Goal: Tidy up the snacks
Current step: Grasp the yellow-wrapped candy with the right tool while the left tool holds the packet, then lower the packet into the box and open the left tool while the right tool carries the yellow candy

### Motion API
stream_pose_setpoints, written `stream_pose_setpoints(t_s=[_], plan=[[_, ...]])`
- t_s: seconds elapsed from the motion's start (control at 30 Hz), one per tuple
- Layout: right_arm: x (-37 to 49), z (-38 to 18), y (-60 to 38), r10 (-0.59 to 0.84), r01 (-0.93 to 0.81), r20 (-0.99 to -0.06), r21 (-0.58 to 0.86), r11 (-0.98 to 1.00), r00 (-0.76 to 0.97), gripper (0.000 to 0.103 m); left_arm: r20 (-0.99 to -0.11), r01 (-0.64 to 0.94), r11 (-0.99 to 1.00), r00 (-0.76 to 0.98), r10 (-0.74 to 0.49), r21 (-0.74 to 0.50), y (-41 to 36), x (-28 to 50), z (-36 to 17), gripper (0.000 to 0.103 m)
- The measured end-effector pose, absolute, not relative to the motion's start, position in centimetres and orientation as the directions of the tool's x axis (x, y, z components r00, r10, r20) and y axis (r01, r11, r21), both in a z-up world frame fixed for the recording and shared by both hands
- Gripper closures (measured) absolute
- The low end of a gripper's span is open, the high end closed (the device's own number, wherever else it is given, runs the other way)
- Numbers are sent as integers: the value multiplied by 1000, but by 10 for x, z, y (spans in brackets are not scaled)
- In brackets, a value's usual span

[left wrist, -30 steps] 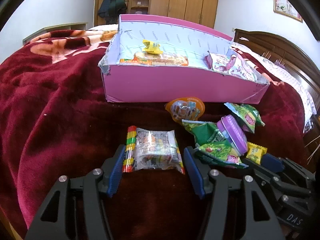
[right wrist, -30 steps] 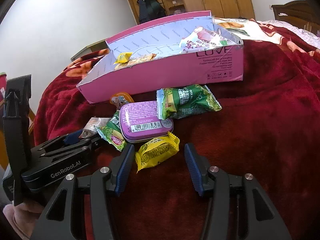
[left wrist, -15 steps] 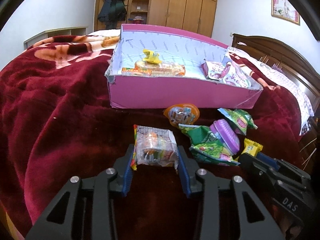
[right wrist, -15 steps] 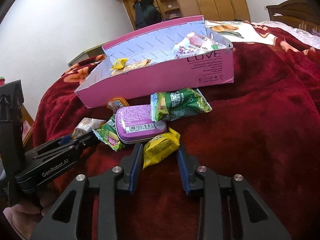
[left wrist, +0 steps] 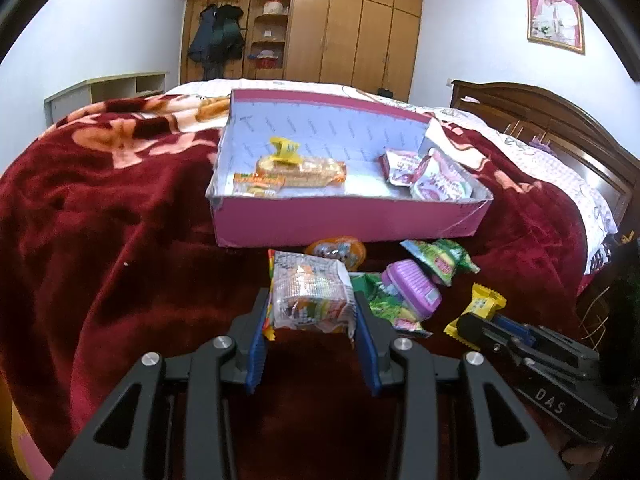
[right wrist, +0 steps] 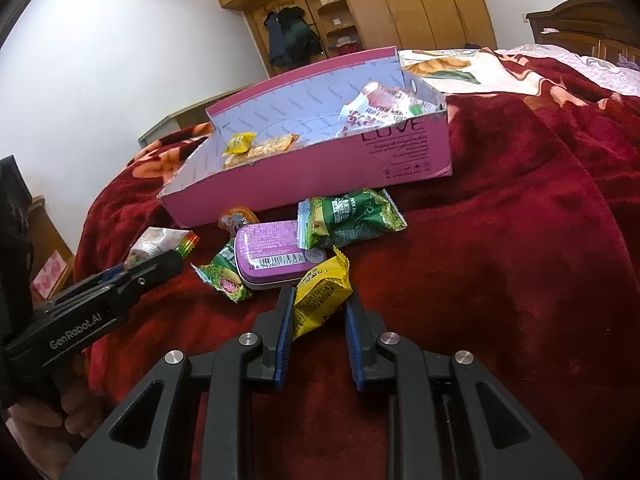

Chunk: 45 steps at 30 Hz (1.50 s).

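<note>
My left gripper (left wrist: 312,316) is shut on a clear snack packet (left wrist: 310,294) with a rainbow edge, lifted a little off the red blanket. My right gripper (right wrist: 318,312) is shut on a small yellow snack packet (right wrist: 318,294); it also shows at the right of the left wrist view as the yellow packet (left wrist: 480,306). Ahead stands the pink box (left wrist: 344,216) with several snacks inside. Between box and grippers lie a purple tin (right wrist: 272,250), two green packets (right wrist: 352,216) and an orange jelly cup (left wrist: 338,250).
The red blanket (left wrist: 120,240) covers the bed all around. A dark wooden headboard (left wrist: 552,120) rises at the right and a wardrobe (left wrist: 340,20) stands behind. A hand (right wrist: 52,420) holds the left gripper's body at the lower left of the right wrist view.
Both grippers went from open to shut: the left on the clear packet, the right on the yellow packet. The left gripper has risen with its packet.
</note>
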State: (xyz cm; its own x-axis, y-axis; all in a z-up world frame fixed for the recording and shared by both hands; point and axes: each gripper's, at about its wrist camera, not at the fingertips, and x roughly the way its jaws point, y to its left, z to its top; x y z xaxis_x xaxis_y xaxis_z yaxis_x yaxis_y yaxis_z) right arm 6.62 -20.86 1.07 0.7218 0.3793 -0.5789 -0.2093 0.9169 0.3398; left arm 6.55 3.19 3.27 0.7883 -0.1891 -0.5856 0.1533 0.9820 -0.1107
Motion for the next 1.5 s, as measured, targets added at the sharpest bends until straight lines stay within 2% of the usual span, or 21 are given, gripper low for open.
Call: stream_pose_setpoints(t_s=[0.37, 0.77, 1.2, 1.5], plan=[[61, 19, -216, 380, -214, -551, 342, 915, 743, 78, -559, 174, 978, 802, -210, -118, 25, 66, 50, 63], [61, 27, -226, 388, -218, -527, 355, 909, 756, 78, -523, 181, 978, 827, -207, -100, 18, 100, 75, 63], [66, 27, -237, 397, -208, -524, 383, 900, 754, 78, -548, 182, 978, 810, -209, -105, 7, 152, 74, 63], [69, 38, -245, 379, -201, -506, 371, 907, 775, 78, -592, 149, 985, 787, -172, -89, 3, 168, 53, 62]])
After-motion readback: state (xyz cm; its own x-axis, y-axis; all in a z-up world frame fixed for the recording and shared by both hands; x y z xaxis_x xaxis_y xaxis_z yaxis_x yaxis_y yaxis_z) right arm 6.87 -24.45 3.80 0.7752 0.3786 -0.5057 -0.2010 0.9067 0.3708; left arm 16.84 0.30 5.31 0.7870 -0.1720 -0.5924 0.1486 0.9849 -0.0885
